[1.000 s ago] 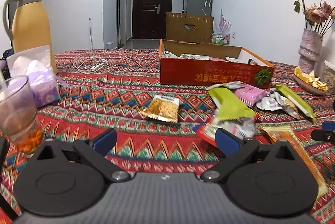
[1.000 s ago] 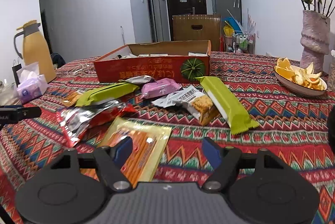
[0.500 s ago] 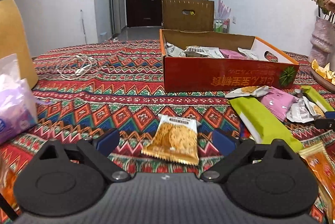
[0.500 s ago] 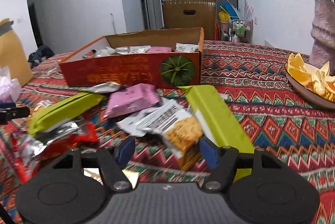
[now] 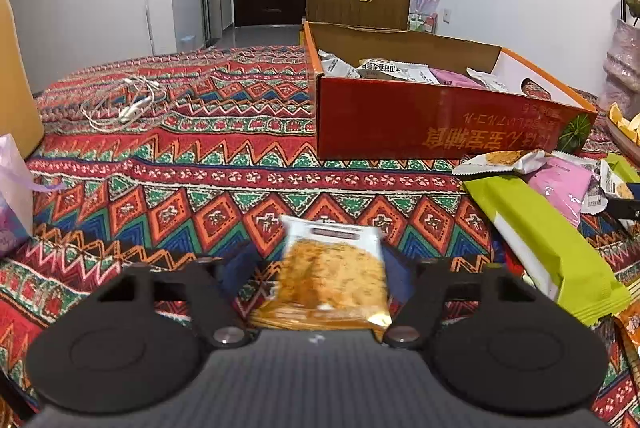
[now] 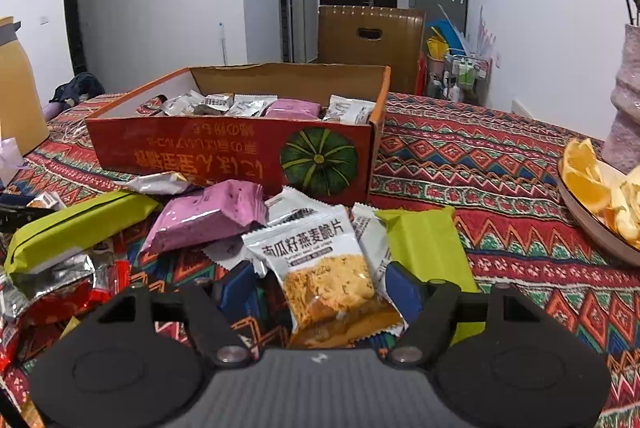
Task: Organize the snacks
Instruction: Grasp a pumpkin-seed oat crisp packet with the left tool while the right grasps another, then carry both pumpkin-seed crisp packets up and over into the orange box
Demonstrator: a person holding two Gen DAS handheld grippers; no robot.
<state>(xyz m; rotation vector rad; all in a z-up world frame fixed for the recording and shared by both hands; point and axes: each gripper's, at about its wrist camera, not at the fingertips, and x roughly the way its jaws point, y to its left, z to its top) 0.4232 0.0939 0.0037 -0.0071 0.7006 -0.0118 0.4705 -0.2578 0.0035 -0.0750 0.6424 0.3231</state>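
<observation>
- The left gripper (image 5: 322,262) is held low over the table (image 5: 200,195); its fingers have just been closing around the orange packet (image 5: 332,280), which lies flat between them; the finger on the right of the view seems to touch the packet's edge, while a strip of cloth shows beside the other finger, so no grip is judged to be made yet.
- The right gripper (image 6: 320,284) is set over the white packet (image 6: 324,268), which rests atop the loose pile; its fingers have just been opening slightly and stand apart on either side of the packet, not pressing on it.
- Both packets are judged light, thin and puffed with air; the glossy film is likely slippery, and the crisp inside is likely brittle.
- A gentle hold across the short width is advised, at the sealed side edges or near the crimped end; a hard squeeze on the middle could crack the contents.
- Just beyond the white packet lie a pink pack (image 6: 208,216) and a green pack (image 6: 424,248), which could be dragged along.
- Farthest stands the open box (image 6: 200,151), already partly filled with packets; it is judged to be the destination.
</observation>
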